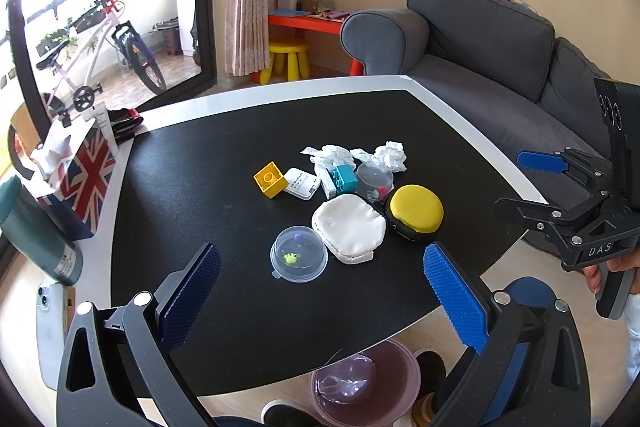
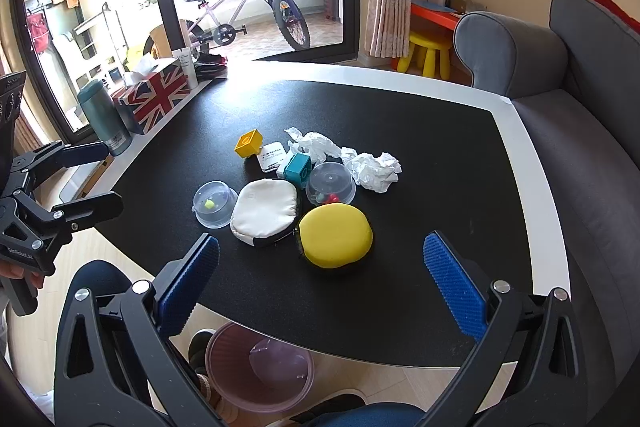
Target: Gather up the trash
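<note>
Trash bin down front, crumpled paper way at the back, nothing grabbed yet

Nearest, the pink bin (image 2: 260, 367) is seen on the floor under the table edge, with the left gripper (image 1: 320, 287) and right gripper (image 2: 320, 279) both held above the table (image 2: 440, 307), jaws wide apart and empty. Past the pouches and domed tubs, the crumpled tissue (image 2: 374, 169) and a second wad (image 1: 334, 155) are found mid-table. Probably featherlight, squashy, nothing breakable; best pinched across the puffiest bulge, since loose corners would likely tear or slip.
</note>
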{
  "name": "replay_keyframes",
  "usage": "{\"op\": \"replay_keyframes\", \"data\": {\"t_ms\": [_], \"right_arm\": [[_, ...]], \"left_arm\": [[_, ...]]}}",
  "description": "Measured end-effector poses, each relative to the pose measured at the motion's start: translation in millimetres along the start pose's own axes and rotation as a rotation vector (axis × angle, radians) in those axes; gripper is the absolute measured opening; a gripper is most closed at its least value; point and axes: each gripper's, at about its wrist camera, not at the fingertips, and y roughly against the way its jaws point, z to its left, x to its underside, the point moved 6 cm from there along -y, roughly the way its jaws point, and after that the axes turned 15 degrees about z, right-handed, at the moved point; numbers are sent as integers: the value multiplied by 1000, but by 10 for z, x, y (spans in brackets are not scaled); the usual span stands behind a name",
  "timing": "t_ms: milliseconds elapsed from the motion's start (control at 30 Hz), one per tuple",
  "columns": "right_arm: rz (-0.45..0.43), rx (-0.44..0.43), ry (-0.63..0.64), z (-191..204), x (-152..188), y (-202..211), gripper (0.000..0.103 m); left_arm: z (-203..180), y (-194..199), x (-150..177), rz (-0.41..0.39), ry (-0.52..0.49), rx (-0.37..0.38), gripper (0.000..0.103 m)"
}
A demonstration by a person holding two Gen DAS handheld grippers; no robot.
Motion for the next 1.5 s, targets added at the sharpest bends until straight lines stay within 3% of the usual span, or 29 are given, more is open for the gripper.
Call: {"op": "replay_keyframes", "data": {"t_ms": [933, 1167, 1500], "right_arm": [[10, -3, 6, 21, 17, -42, 100], [56, -5, 27, -15, -38, -268, 100], [188, -12, 85, -87, -168, -787, 100]], "left_arm": [[21, -39, 16, 1, 6, -3, 97], [30, -88, 11, 12, 13, -4, 97], [39, -140, 19, 30, 16, -8, 97]]}}
